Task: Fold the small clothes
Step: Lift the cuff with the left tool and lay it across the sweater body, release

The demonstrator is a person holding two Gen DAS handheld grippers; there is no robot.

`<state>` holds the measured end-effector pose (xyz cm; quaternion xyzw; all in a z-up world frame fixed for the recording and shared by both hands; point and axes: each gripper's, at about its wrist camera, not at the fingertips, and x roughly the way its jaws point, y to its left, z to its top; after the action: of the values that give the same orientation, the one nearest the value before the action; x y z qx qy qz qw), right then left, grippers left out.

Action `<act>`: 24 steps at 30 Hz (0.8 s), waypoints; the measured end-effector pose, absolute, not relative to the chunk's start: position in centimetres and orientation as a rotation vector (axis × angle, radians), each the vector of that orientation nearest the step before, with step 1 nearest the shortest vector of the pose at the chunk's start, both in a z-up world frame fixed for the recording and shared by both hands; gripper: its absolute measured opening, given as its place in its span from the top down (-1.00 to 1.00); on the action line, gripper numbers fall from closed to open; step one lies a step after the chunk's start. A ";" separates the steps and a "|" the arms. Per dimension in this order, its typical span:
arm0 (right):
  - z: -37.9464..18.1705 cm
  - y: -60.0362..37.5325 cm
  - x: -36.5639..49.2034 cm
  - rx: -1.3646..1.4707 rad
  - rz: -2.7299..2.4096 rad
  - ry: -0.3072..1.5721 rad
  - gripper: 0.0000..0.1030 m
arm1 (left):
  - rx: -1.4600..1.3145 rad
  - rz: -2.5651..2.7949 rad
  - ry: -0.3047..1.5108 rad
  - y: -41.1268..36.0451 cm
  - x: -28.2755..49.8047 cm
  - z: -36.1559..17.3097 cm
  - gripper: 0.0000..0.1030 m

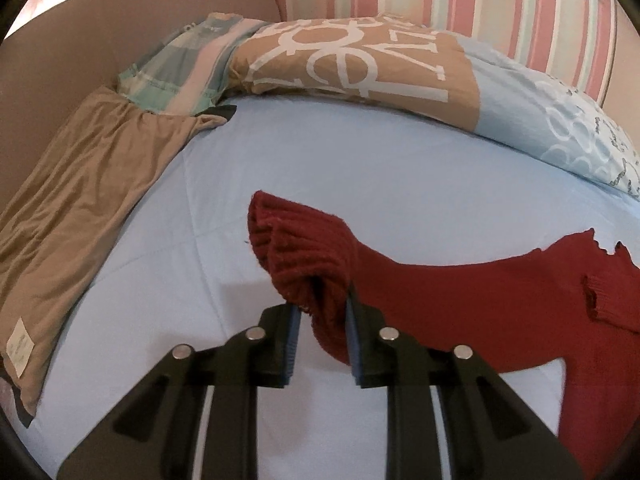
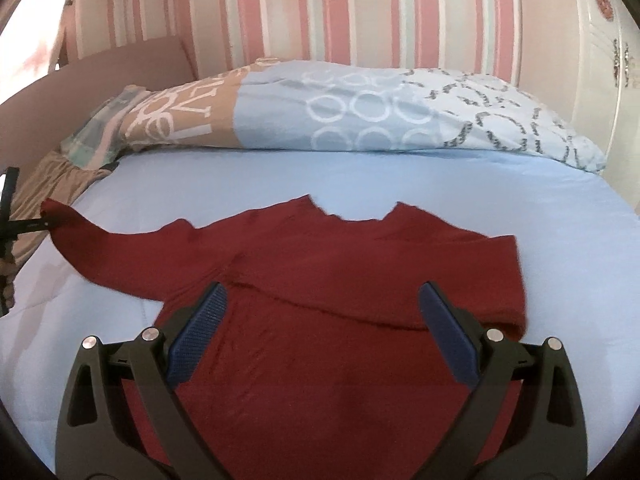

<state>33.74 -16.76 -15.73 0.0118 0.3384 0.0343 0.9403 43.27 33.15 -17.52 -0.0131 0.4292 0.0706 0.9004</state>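
Left tool [image 1: 322, 312] clamping sweater cuff [image 1: 296, 240].

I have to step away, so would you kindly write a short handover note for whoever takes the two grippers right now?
Left gripper: fingers shut on the ribbed cuff of the red sweater's left sleeve, which is lifted off the blue sheet.
Right gripper: open, empty, above the sweater body.
Sweater lies flat mid-bed; its right sleeve appears already folded across the chest.
Left to do: lay the held sleeve over the body, then fold the body up.
A tan garment lies at the bed's left edge.
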 end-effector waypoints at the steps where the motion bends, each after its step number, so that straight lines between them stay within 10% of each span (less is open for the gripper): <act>1: -15.6 -16.9 33.7 0.019 0.063 0.688 -0.87 | -0.024 0.147 0.887 32.9 43.1 -17.3 0.59; 24: -15.1 -24.7 33.1 -0.006 -0.038 0.702 -0.88 | 0.113 0.043 0.839 15.1 42.0 -10.9 0.59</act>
<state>33.11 -24.75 -15.08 -0.0029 0.3436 -0.0186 0.9389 42.04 15.12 -10.90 0.0547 0.4073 0.0207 0.9114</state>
